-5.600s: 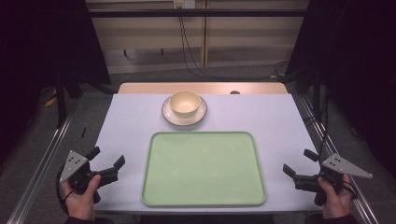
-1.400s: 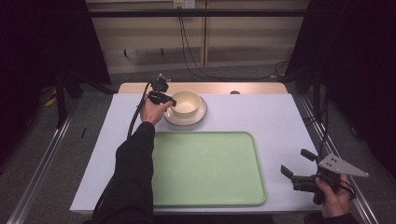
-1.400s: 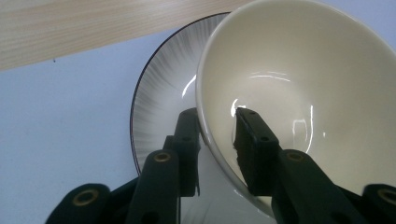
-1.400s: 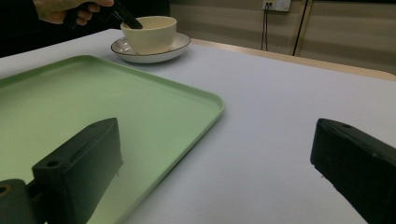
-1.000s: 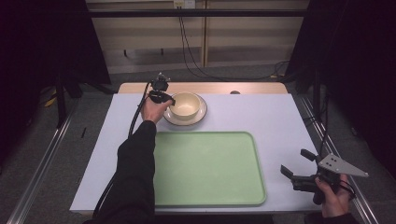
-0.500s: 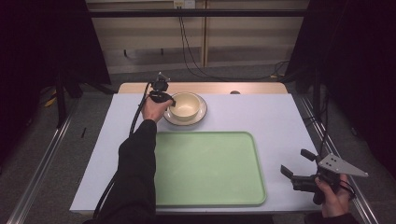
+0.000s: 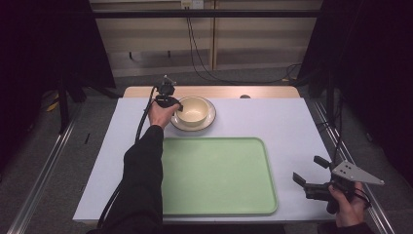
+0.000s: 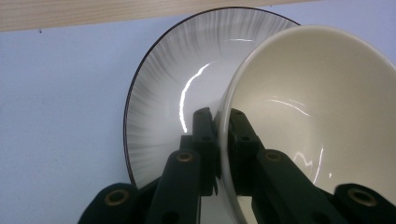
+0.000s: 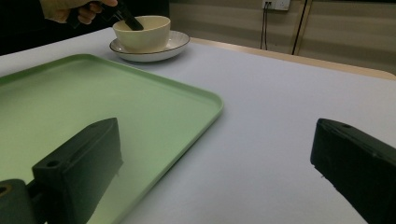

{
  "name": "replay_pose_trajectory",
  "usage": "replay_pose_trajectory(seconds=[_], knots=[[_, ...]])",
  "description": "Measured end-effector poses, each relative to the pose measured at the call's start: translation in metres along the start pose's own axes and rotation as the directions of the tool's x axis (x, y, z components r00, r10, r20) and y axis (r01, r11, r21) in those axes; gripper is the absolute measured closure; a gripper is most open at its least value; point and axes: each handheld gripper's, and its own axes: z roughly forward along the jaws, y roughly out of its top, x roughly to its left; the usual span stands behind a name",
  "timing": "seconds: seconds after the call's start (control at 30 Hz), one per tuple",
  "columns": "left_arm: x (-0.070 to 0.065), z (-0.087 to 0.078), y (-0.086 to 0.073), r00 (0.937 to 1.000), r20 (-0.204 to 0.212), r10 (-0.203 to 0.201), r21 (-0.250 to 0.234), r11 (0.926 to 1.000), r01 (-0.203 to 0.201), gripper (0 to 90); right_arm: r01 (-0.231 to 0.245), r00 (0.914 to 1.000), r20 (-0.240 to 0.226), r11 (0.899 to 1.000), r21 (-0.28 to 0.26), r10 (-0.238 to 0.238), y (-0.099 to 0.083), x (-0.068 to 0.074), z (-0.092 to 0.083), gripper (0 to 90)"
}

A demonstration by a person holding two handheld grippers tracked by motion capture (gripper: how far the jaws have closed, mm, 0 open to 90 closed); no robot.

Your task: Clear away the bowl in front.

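Pale lilac surface [image 7: 287,122], lit from above, dark curtains on both sides, wooden edge at the far end.

Near edge: right claw [image 7: 311,176] held just above the surface at the person's right, off the right rim of the green tray [image 7: 219,175]. Its jaws stand wide apart with nothing between them; the right gripper view looks between them across the tray corner toward the far end. Idle, well apart from the crockery.

Middle: tray lies flat, long axis running left to right, nothing on it.

Far end: cream bowl [image 7: 193,110] sits on a plate [image 7: 210,119] with a dark rim line, beyond the tray's far left part. Left arm is stretched out along the tray's left side, and the left claw [image 8: 223,128] is at the bowl's left rim. In the left gripper view one jaw is inside the bowl and the other outside, against the wall, pressed together on it: closed on the bowl's rim. The bowl looks tilted against the plate in that view; whether it has left the plate I cannot tell.

Judgement: the left claw has the bowl, and the tray lies straight toward the person from it. The coming move looks like a lift and a pull back and slightly rightward; the thin-rim pinch may let the bowl swing.
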Motion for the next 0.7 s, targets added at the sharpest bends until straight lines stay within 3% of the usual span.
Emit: replay_pose_trajectory(seconds=[0.43,0.7], knots=[[0.001,-0.002,0.000,0.9999,-0.004,-0.009,-0.007,0.9999,0.009,83.9,0.002,1.0000,0.002,1.000,0.003,-0.002,0.000,-0.001,0.000,1.3],[-0.005,-0.012,0.002,1.0000,0.007,-0.002,-0.023,0.9997,0.002,84.0,0.000,1.0000,0.002,1.000,0.002,0.000,0.000,-0.001,0.000,1.3]])
